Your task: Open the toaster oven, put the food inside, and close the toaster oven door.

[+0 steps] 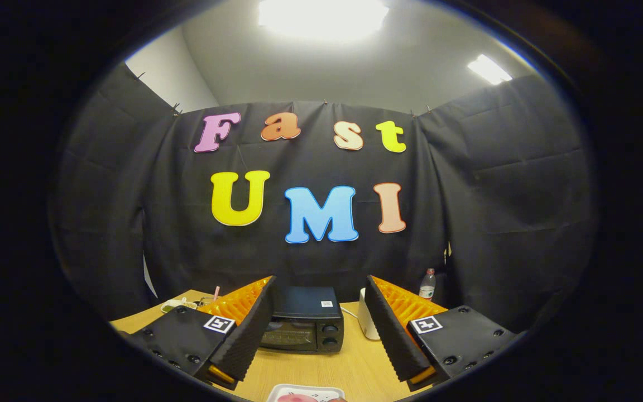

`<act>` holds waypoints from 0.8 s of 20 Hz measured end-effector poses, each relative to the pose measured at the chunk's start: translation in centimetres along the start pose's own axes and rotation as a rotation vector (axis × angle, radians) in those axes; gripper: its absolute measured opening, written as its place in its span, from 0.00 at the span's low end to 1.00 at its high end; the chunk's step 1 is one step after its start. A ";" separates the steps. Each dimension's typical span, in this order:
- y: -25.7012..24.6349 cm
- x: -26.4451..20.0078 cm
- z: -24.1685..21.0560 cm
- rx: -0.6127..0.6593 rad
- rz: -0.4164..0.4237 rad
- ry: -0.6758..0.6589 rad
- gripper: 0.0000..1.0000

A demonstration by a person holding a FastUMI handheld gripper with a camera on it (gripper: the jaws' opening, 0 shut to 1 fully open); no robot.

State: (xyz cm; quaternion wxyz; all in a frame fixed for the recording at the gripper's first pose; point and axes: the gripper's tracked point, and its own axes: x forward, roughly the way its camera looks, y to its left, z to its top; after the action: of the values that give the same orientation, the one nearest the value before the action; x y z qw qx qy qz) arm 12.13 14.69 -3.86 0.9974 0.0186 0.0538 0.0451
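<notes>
A black toaster oven (305, 326) stands on the wooden table (321, 368), beyond my fingers and between them, with its door closed and two knobs on its right side. My gripper (320, 329) is open, held well above the table, with nothing between its fingers. Just below the fingers, at the near table edge, lies a white plate (305, 393) with a pink piece of food (297, 398) on it; only its far part shows.
A white object (367, 324) stands right of the oven, half hidden by the right finger. A plastic bottle (427, 285) stands at the back right. Small items, a pink stick among them (187, 304), lie at the back left. Black cloth walls the booth.
</notes>
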 end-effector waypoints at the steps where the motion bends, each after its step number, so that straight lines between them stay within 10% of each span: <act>1: 0.7 1.0 -0.2 0.004 0.008 0.003 0.98; 16: 9.7 12.7 -7.7 0.063 0.115 0.161 0.98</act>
State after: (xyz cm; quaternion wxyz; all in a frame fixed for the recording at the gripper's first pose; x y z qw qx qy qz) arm 23.01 25.72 -12.48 0.9845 0.0492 0.1339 0.1019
